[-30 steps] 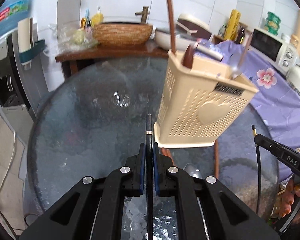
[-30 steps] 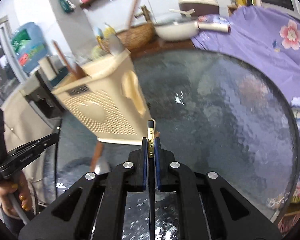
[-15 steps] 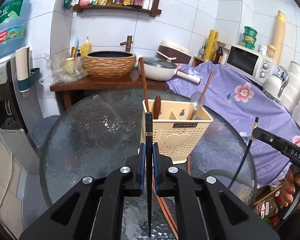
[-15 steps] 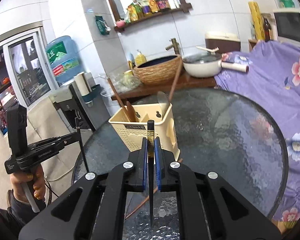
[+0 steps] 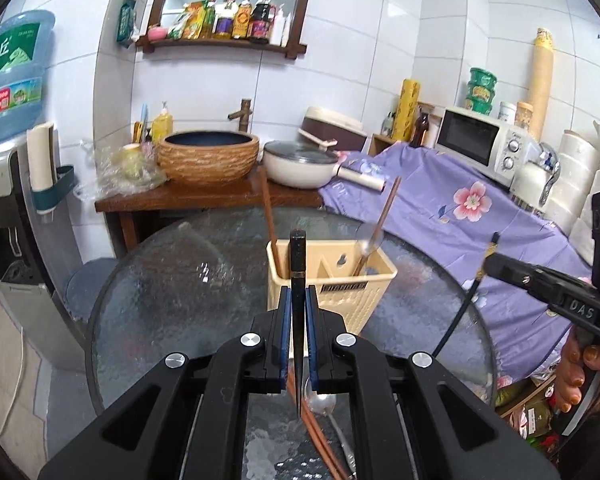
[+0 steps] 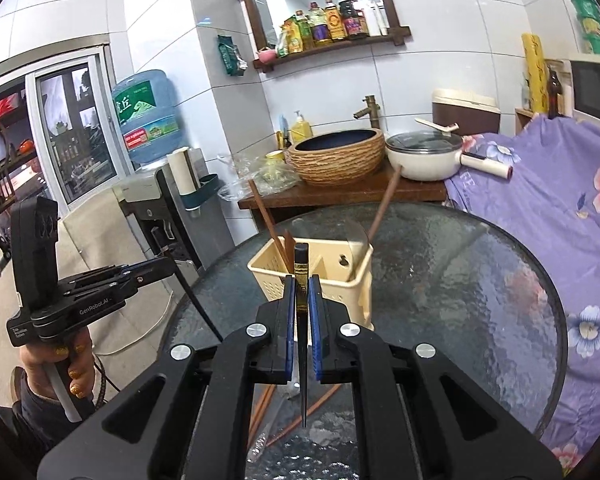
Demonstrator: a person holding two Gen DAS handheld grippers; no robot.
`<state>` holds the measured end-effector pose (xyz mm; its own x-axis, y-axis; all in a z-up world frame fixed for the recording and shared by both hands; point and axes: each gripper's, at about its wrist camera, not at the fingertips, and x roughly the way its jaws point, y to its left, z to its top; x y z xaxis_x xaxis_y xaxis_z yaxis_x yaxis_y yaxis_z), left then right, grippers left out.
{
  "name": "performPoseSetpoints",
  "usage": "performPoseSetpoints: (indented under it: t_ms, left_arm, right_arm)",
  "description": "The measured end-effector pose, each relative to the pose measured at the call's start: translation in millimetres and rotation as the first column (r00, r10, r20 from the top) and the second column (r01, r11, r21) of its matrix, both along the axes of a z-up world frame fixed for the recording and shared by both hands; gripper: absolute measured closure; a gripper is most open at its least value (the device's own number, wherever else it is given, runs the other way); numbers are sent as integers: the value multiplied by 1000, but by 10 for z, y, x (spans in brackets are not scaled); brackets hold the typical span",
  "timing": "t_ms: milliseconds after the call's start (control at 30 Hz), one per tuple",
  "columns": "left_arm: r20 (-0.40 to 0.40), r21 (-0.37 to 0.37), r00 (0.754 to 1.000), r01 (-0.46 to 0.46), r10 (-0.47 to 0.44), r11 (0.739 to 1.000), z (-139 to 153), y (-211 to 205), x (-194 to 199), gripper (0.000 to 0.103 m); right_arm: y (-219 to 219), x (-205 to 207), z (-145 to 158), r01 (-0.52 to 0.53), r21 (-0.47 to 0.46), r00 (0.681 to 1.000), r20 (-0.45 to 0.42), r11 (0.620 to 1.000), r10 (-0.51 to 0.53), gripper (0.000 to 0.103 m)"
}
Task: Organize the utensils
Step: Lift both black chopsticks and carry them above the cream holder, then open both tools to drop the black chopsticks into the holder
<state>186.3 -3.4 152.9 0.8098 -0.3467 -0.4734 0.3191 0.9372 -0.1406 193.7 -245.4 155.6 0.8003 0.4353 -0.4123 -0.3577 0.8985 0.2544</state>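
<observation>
Change: both grippers lifted higher, basket now farther below.
Left gripper [image 5: 298, 312]: clenched on black chopstick [image 5: 297, 276].
Right gripper [image 6: 302, 304]: clamping second chopstick [image 6: 301, 272].
Table [image 5: 160, 280]: brown chopsticks [image 5: 320, 440], spoon [image 5: 320, 402] loose.
Basket [image 5: 352, 296]: beyond, holding utensils upright.

At nine o'clock in the right wrist view, the left gripper [image 6: 168, 266] carried "GenRobot.AI" in white on its black body. At three o'clock in the left wrist view, the right gripper [image 5: 490, 266] showed "DAS". At ten o'clock, the water jug [image 5: 14, 80] bore large Chinese characters, apparently "虎丘".
</observation>
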Motion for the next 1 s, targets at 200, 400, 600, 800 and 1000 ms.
performPoseSetpoints:
  t_ms: [200, 400, 600, 800, 1000]
  left_arm:
    - [70, -3, 997, 36, -36, 999, 452, -101, 9, 96]
    - [147, -14, 989, 19, -17, 1000, 944, -184, 106, 96]
    - [184, -68, 978, -81, 93, 994, 1210, -180, 452, 96]
    - [117, -133, 977, -163, 179, 978, 1078, -119, 869, 96]
    - [29, -119, 984, -172, 177, 978, 639, -182, 1085, 96]
  right_arm:
    - [62, 127, 409, -11, 2, 999, 37, 1000, 11, 96]
    - [112, 297, 882, 14, 5, 995, 100, 1000, -14, 96]
    - [185, 501, 1208, 94, -27, 977, 196, 995, -87, 96]
    - [173, 775, 1151, 170, -32, 961, 227, 985, -158, 96]
    - [135, 1050, 658, 182, -26, 975, 133, 983, -177, 96]
